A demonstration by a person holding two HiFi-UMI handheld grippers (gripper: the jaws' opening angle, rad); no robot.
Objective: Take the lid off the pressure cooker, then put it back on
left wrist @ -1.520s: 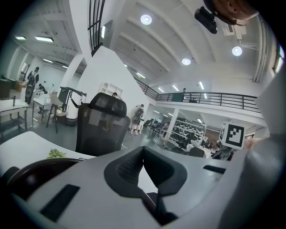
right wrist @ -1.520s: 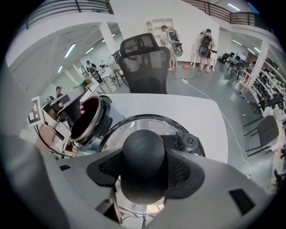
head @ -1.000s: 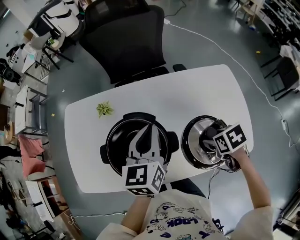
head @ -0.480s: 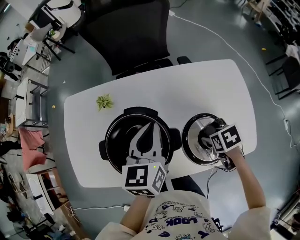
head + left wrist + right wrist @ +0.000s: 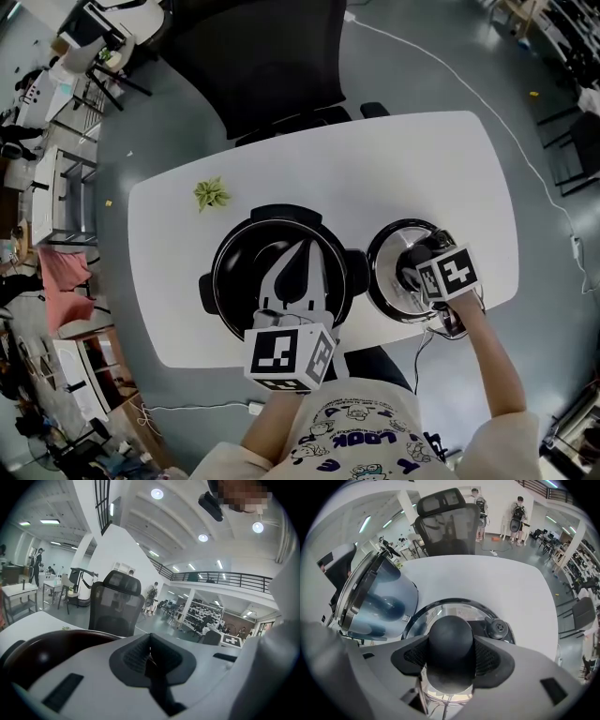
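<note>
The pressure cooker pot (image 5: 217,281) stands open in the middle of the white table (image 5: 422,178), and you can see down into its dark inside. The lid (image 5: 387,281) is off. It is just beside the pot, on the person's right, shiny side up, over the table. I cannot tell if it sits flat on the table or hangs a tiny bit above it. The right gripper (image 5: 419,272) points nearly straight down at the lid. Its two jaws are wide apart, but they hug the round black knob (image 5: 451,641) on top of the lid, one pad pressing on each side. A small black valve (image 5: 497,628) pokes up from the lid near the knob. The left gripper (image 5: 150,654) reaches out over the open pot. Its jaws are pressed tight together with nothing in between (it touches nothing that I can see). A little green plant (image 5: 211,194) lies on the table past the pot, well away from it. A black chair (image 5: 262,75) stands on the far side of the table.
</note>
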